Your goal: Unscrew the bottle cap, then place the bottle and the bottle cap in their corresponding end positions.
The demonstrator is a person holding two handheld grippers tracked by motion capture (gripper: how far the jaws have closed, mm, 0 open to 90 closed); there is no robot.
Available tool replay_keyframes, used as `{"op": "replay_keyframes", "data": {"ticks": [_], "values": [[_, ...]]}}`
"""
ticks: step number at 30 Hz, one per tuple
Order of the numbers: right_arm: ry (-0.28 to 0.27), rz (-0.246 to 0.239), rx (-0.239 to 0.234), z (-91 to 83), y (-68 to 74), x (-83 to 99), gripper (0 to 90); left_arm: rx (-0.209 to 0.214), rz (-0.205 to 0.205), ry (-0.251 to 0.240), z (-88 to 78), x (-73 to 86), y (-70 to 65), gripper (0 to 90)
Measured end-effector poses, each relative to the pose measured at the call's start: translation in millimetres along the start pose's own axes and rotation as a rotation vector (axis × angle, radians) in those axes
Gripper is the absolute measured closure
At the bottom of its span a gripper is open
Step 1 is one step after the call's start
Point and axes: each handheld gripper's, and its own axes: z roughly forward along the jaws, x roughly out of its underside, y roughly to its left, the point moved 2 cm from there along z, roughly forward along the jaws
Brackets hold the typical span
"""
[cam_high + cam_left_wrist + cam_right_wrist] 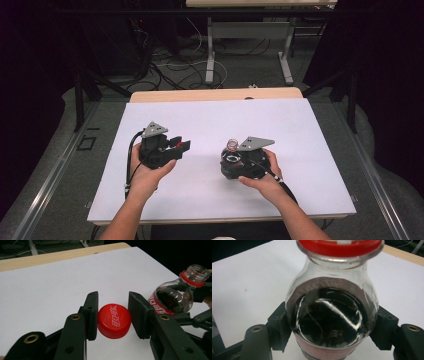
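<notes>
Left gripper view: red cap [114, 320] clamped between jaws of left gripper [113, 315], lying flat over white table [50, 290], printed top up. At 2 o'clock from cap, open cola bottle [175, 293], tilted, dark liquid inside. Right gripper view: right gripper [332, 327] closed on bottle body, label level. High view: bottle at 3 o'clock from left gripper.

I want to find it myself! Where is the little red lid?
Look at the white table. On its left side, the left gripper pinches the red cap between its black jaws. It's round, flat, with white writing, unlike the tall open bottle nearby.
</notes>
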Motion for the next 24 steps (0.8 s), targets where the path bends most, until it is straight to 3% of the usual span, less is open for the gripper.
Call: {"op": "replay_keyframes", "data": {"ticks": [10,24], "values": [[-0.002,0.013,0.029,7.5,-6.7,-5.9,30.0,-0.026,-0.03,0.012,-0.8,13.7,16.3,61.9],[-0.028,0.039,0.075,19.2,-20.7,-33.3,30.1,-0.038,-0.049,0.016,3.7,24.3,23.8,61.9]]}}
